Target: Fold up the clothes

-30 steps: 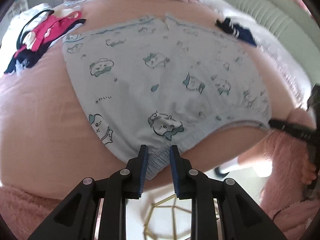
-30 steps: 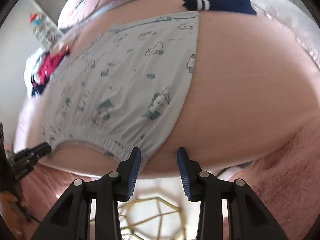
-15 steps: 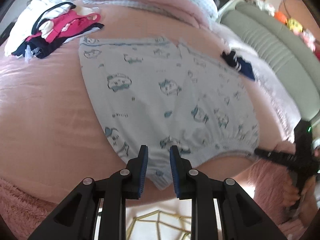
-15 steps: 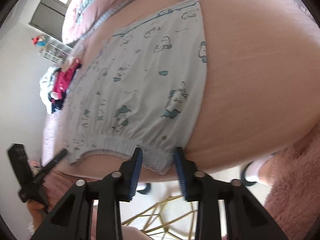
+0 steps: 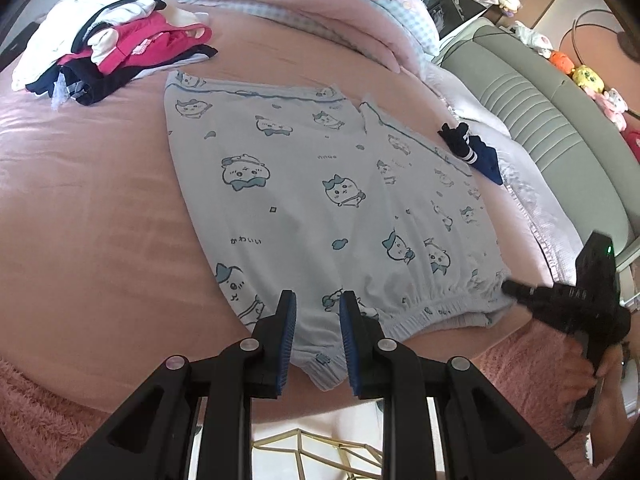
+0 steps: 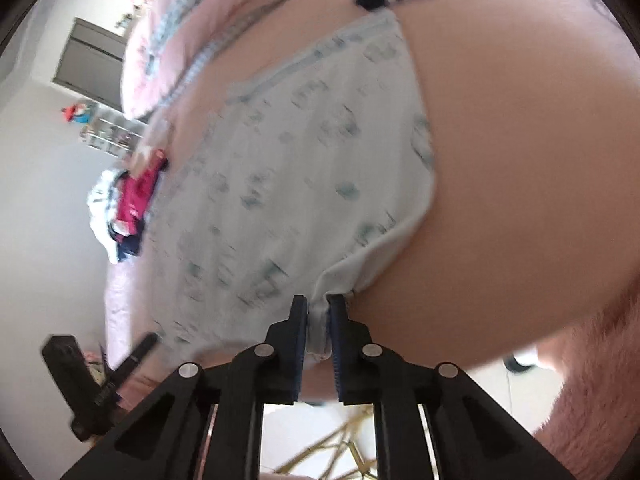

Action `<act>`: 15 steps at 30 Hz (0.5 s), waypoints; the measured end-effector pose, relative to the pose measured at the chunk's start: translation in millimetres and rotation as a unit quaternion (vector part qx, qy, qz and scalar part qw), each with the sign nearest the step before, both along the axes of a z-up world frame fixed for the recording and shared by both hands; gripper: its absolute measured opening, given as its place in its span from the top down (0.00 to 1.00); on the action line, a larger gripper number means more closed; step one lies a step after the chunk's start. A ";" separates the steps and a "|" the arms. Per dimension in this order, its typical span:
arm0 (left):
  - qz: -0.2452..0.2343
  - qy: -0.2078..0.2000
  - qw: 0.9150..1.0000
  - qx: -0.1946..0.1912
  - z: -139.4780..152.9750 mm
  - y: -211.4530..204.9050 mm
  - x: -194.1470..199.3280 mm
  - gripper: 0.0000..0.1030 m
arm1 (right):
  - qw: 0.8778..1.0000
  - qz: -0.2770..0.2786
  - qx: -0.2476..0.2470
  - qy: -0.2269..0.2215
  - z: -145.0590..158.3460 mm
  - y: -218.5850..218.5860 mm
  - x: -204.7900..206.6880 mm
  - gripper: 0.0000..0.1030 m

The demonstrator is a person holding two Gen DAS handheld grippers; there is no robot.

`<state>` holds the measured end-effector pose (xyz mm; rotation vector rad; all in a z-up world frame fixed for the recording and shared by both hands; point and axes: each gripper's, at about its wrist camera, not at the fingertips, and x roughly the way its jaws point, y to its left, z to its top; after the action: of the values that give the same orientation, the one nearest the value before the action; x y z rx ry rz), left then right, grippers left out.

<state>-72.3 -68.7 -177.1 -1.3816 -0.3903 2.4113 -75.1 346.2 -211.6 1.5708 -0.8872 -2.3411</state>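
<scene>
Left tool (image 5: 317, 336): apart around shorts (image 5: 320, 200) waistband.
Right tool (image 6: 319, 330): closing on waistband corner (bed (image 5: 88, 200) edge).

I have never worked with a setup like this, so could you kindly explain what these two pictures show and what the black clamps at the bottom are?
No robot arm is involved: a person holds a two-finger gripper in each hand, with a wide-angle camera on each looking along its fingers.

One picture is from the left gripper, the other, blurred, from the right gripper. Each also shows the other gripper at its edge.

Light blue shorts printed with cartoon animals lie spread on a pink bed. Beyond them sit a pile of clothes, a folded navy sock and a quilt.

The waistband lies between the left gripper's narrowly spaced fingers; whether they pinch is unclear. The right gripper's jaws are closing on the waistband's other corner.
</scene>
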 end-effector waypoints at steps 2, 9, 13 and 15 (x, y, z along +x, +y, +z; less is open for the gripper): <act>-0.004 0.000 1.000 0.005 -0.3 0.6 -0.2 0.81 | 1.000 0.021 0.011 0.014 11.8 -12.2 -14.7 0.91; -0.030 0.006 1.000 0.005 -1.4 12.2 -0.3 0.81 | 0.989 0.132 0.050 0.034 14.0 -91.1 -63.2 0.91; -0.040 -0.009 0.999 0.021 -3.0 16.2 -1.1 0.81 | 0.983 0.159 0.092 0.002 -13.3 -116.9 -69.4 0.86; -0.058 -0.006 0.997 0.043 2.9 24.7 -1.4 0.81 | 0.988 0.138 0.055 0.028 5.4 -100.1 -58.0 0.83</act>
<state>-73.7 -44.0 -174.1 -1.3444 -0.4002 2.2660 -133.1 246.1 -206.3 1.5476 -0.4982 -2.2546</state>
